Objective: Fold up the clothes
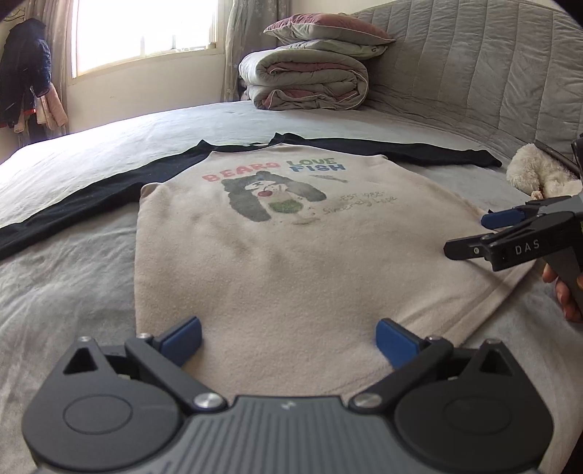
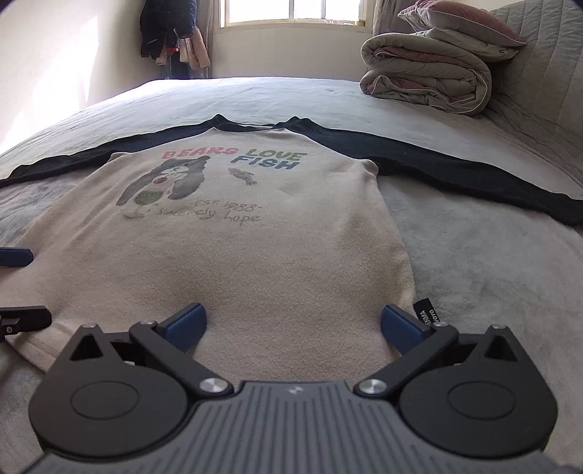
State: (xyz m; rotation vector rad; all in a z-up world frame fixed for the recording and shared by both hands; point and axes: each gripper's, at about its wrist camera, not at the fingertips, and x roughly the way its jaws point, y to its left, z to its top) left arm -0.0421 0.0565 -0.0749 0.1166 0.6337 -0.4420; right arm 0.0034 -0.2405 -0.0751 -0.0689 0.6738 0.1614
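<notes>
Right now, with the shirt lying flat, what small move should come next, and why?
Probably lower both open grippers, left gripper and right gripper, onto the shirt hem and close. The shirt lies flat on the bed, sleeves spread, and neither gripper holds any cloth yet.

Far ahead of the claw, a folded quilt (image 1: 306, 82) with a pillow (image 1: 328, 31) on top lies on the grey bed (image 1: 73, 233), beside the quilted headboard (image 1: 473, 73).
</notes>
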